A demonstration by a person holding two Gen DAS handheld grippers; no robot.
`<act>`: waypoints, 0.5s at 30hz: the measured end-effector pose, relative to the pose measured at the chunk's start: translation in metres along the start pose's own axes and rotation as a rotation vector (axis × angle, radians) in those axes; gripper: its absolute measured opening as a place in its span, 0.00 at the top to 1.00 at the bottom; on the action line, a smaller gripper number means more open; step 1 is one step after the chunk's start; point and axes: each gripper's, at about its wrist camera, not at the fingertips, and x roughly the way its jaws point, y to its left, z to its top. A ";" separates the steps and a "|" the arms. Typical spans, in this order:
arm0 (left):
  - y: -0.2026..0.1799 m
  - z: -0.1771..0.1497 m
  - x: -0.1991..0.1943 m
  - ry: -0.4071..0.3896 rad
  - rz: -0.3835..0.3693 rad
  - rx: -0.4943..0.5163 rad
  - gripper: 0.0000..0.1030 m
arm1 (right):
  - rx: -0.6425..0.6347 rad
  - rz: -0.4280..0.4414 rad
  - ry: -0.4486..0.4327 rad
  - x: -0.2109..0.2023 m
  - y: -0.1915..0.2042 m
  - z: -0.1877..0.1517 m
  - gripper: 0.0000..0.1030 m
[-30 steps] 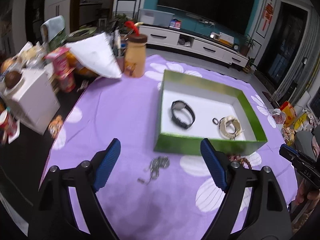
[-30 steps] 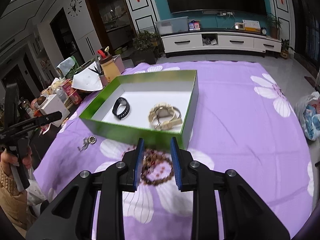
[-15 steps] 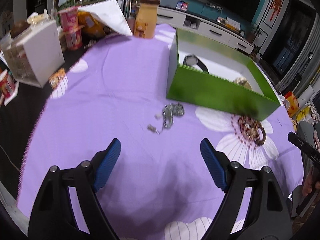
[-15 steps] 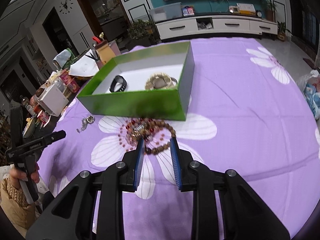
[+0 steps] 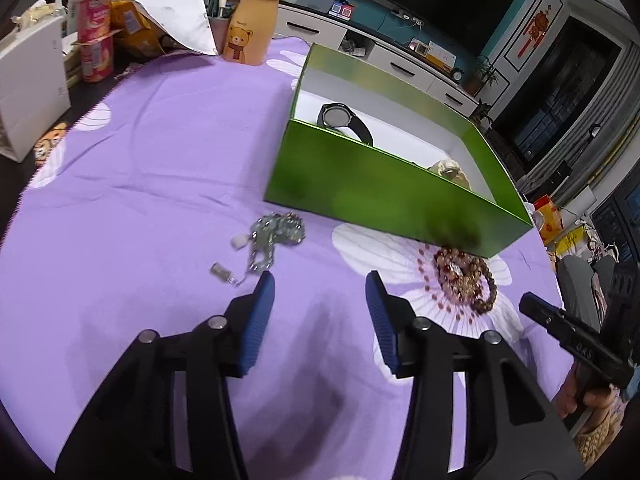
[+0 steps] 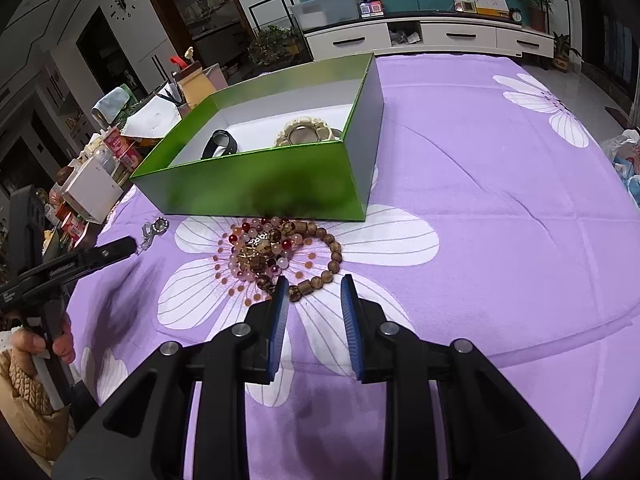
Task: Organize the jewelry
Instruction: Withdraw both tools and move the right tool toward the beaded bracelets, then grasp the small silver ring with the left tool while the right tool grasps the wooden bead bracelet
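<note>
Both tongs sank toward the cloth [image 5: 160, 168]; left tongs [image 5: 320, 284] have just been closing, empty.

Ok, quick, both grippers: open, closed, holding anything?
Left gripper: open, fingers have just been closing, nothing between them.
Right gripper: open a little, holding nothing, just short of the bead bracelets.

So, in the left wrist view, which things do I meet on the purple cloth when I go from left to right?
White box at the cloth's edge → silver chain jewelry → green box → bead bracelets → tip of the right gripper.
</note>
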 end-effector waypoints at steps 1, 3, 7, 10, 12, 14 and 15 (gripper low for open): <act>-0.001 0.002 0.003 0.001 -0.002 0.001 0.59 | -0.003 -0.001 -0.001 0.000 0.000 0.001 0.74; -0.002 0.006 0.011 0.004 0.001 0.002 0.60 | -0.005 -0.001 0.000 0.002 0.001 0.002 0.74; 0.000 0.015 0.026 0.016 0.017 -0.007 0.61 | 0.000 0.003 -0.004 0.004 -0.002 0.005 0.74; 0.005 0.019 0.034 0.020 0.026 -0.019 0.62 | -0.002 0.005 -0.006 0.006 -0.002 0.007 0.74; 0.006 0.021 0.035 0.015 0.031 -0.020 0.62 | -0.003 0.007 -0.008 0.007 -0.001 0.008 0.74; 0.007 0.025 0.037 0.013 0.032 -0.025 0.62 | -0.003 0.009 -0.009 0.007 -0.001 0.009 0.74; 0.007 0.026 0.038 0.013 0.032 -0.025 0.62 | -0.003 0.011 -0.010 0.007 -0.001 0.009 0.74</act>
